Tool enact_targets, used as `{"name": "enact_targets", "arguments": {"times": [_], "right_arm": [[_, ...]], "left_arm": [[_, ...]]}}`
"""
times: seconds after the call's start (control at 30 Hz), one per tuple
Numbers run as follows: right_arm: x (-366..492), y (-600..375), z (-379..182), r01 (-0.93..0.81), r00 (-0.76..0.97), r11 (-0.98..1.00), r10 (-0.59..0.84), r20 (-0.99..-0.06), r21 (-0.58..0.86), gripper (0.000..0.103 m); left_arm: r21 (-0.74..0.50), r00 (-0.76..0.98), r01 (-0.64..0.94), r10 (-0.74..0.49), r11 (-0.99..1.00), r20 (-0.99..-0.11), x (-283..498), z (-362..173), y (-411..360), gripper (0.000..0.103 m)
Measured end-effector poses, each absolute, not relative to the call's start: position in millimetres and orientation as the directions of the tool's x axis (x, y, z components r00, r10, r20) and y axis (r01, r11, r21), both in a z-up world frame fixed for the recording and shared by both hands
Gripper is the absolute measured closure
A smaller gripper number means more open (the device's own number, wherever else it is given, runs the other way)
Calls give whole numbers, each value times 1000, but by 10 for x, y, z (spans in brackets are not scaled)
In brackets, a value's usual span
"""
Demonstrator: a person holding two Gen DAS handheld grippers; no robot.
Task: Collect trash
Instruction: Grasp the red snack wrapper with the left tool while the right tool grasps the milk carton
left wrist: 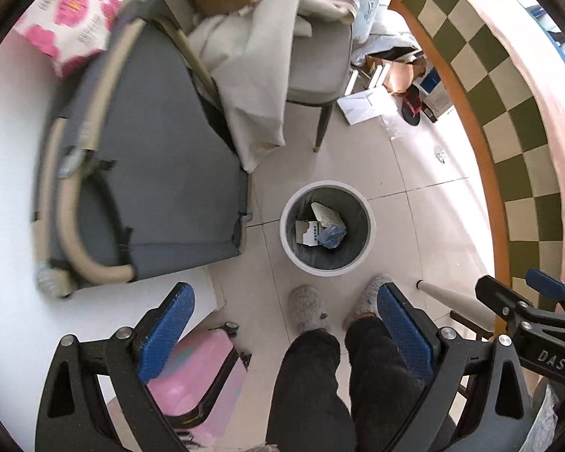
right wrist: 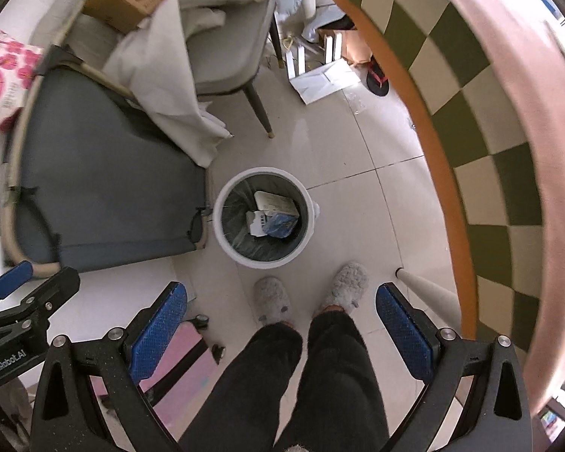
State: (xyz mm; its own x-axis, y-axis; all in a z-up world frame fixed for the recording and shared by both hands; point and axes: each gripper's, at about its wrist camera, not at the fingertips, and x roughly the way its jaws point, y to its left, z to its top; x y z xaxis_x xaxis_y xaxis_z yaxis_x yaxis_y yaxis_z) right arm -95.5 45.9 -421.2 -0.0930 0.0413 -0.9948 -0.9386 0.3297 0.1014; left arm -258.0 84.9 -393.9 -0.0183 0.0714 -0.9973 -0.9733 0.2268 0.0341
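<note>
Both grippers, left gripper point(left wrist: 282, 324) and right gripper point(right wrist: 281, 314), hang spread and empty; bin point(left wrist: 287, 226) at 12 o'clock. Floor scraps point(left wrist: 440, 156), probably small, could slip.

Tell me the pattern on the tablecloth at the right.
Green and cream checks on the tablecloth, with a pink border; clearest in the right wrist view.

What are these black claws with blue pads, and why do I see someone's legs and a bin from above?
No robot here: a person holds a hand tool in each hand, with a camera on each looking down. One picture is from the left claw, the other from the right claw. Both are open and hold nothing. Below, on the tiled floor, stands a trash bin with cartons and blue plastic inside, just ahead of the person's slippers. A checkered table is to the right.
</note>
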Motion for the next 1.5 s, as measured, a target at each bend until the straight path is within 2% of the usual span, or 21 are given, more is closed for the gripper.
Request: {"name": "enact_targets", "arguments": {"times": [0.1, 0.27, 0.4, 0.57, 0.7, 0.8, 1.03, 1.07, 1.1, 1.23, 1.27, 1.3, 1.33, 1.4, 1.5], "right_arm": [[-939, 378, -3851, -926, -121, 352, 65, -991, 136, 1], [-676, 312, -3356, -886, -139, 426, 136, -981, 185, 1], [-86, 242, -2946, -824, -111, 526, 210, -971, 208, 1], [1153, -116, -2503, -697, 13, 695, 263, -965, 180, 1], [2242, -657, -2378, -551, 91, 821, 239, -967, 151, 1], [2903, -994, -2423, -463, 102, 874, 217, -971, 147, 1], [4129, -1424, -2818, -332, 54, 932, 170, -984, 143, 1], [4217, -1442, -2890, -326, 44, 934, 169, -985, 146, 1], [4295, -1443, -2956, -323, 32, 935, 166, -986, 147, 1], [4583, -1418, -3218, -311, -24, 933, 184, -983, 182, 1], [4649, -1386, -3283, -308, -38, 931, 194, -980, 196, 1], [4669, -1353, -3316, -307, -45, 929, 200, -979, 204, 1], [4727, -1307, -3370, -308, -51, 927, 207, -977, 213, 1], [4806, -1196, -3461, -307, -59, 925, 216, -975, 223, 1], [4914, -966, -3614, -303, -70, 923, 227, -971, 237, 1]], "left_arm": [[35, -14, -975, 95, 221, -995, -2548, -3628, 838, 4], [69, -11, -959, 208, 276, -978, -2228, -3094, 949, 4], [102, 11, -929, 302, 356, -953, -1677, -2752, 1085, 4], [94, 83, -865, 326, 493, -942, -618, -2508, 1185, 1], [72, 140, -780, 286, 622, -948, 457, -2496, 1094, 1], [-1, 201, -714, 203, 700, -959, 1229, -2572, 1007, 1], [-119, 202, -572, -1, 811, -979, 2794, -3139, 866, 3], [-128, 188, -561, -24, 818, -982, 2948, -3260, 846, 11], [-133, 173, -552, -43, 823, -984, 3065, -3366, 844, 24], [-178, 137, -544, -123, 820, -983, 3362, -3723, 874, 50], [-192, 136, -548, -139, 814, -981, 3397, -3778, 889, 66], [-197, 132, -553, -149, 810, -980, 3412, -3811, 903, 72], [-203, 137, -557, -152, 805, -979, 3419, -3823, 923, 74], [-203, 150, -563, -143, 801, -978, 3409, -3798, 955, 93], [-184, 151, -566, -118, 804, -981, 3369, -3737, 976, 99]]}}
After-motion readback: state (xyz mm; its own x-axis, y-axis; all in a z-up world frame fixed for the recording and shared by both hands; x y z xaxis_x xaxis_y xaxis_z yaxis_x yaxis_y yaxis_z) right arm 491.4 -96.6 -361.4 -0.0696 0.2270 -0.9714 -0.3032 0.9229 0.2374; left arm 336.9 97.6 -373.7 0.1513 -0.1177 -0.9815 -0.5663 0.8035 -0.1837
